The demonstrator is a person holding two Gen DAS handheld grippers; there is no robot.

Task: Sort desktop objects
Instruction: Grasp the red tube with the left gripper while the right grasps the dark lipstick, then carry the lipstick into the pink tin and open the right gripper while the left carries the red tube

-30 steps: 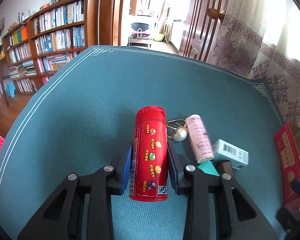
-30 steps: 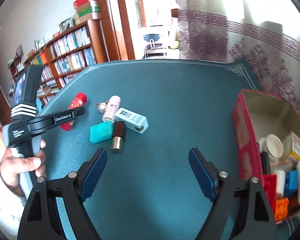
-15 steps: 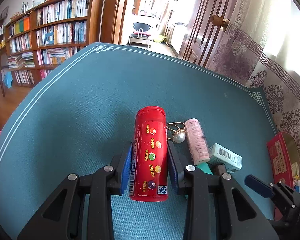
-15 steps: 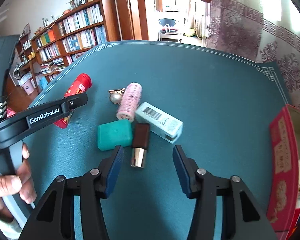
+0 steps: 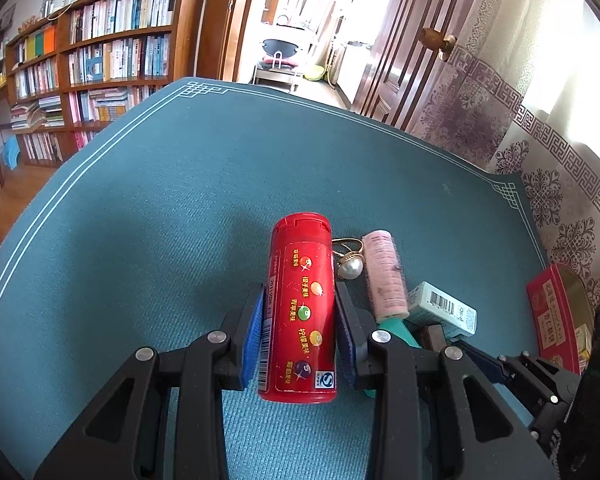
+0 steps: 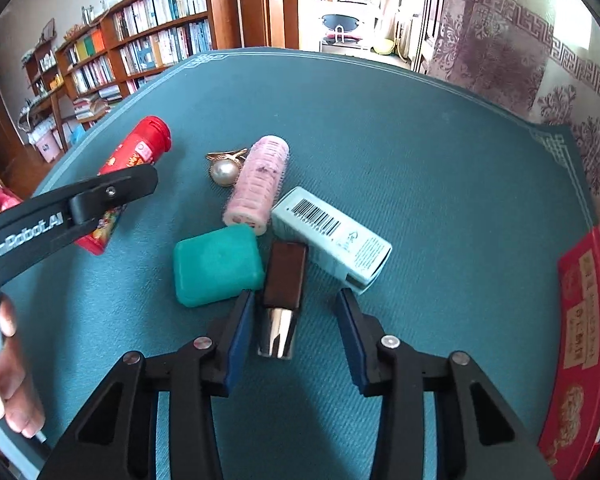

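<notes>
My left gripper [image 5: 300, 332] is shut on a red candy tube [image 5: 302, 308], which also shows in the right wrist view [image 6: 132, 160]. My right gripper [image 6: 296, 328] is open, its jaws on either side of a brown and silver lipstick [image 6: 282, 300] lying on the teal table mat [image 6: 420, 140]. Beside the lipstick lie a green case [image 6: 216, 266], a pink hair roller [image 6: 258, 186], a pale barcode box [image 6: 332, 234] and a pearl ring [image 6: 223, 170]. The roller [image 5: 384, 276], ring [image 5: 349, 265] and box [image 5: 444, 310] also show in the left wrist view.
A red storage box [image 6: 580, 340] stands at the right edge of the mat, also seen in the left wrist view [image 5: 556, 316]. Bookshelves [image 5: 100, 72] stand beyond the table's far left side. A patterned curtain [image 5: 540, 140] hangs at the right.
My right gripper has moved in toward the pile, narrowed its opening, and now straddles the lipstick. My left gripper still holds the red tube with little movement.
</notes>
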